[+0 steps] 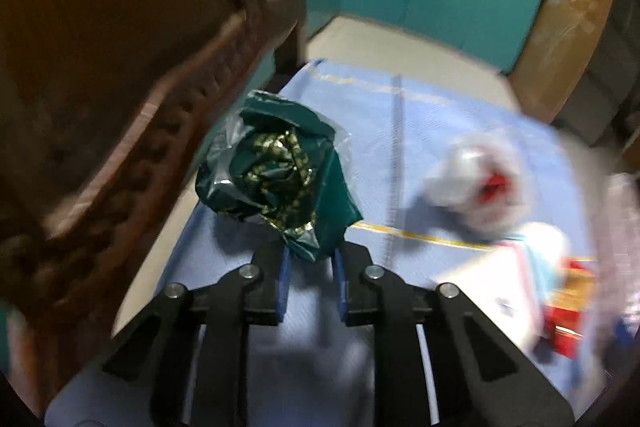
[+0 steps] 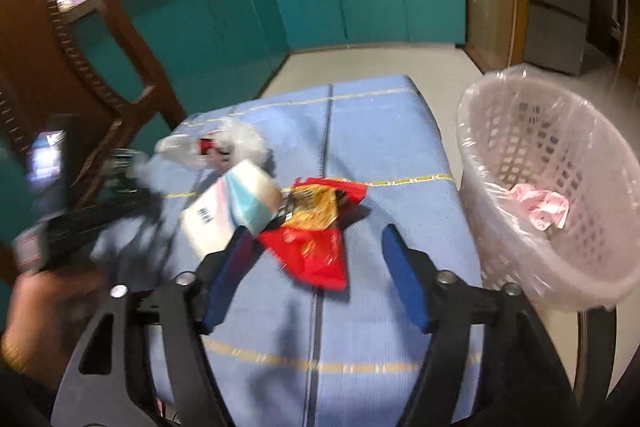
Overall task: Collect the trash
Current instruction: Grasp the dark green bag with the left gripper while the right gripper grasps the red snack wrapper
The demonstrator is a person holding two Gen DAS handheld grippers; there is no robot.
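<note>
Green wrapper (image 1: 280,179) pinched in left gripper (image 1: 310,259), right gripper (image 2: 316,251) wide over red packet (image 2: 312,243), basket (image 2: 500,235) alongside

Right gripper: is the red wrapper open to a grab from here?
Probably yes. The right gripper is open, and the red wrapper lies flat between its fingers. Only the white box crowds the left finger.

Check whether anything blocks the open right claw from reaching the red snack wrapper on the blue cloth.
Nothing visible does. The right claw is open, its blue fingers already on either side of the red snack wrapper from this view. The white tissue pack sits just left, close to the left finger, and might be nudged. The lined basket waits to the right.
</note>
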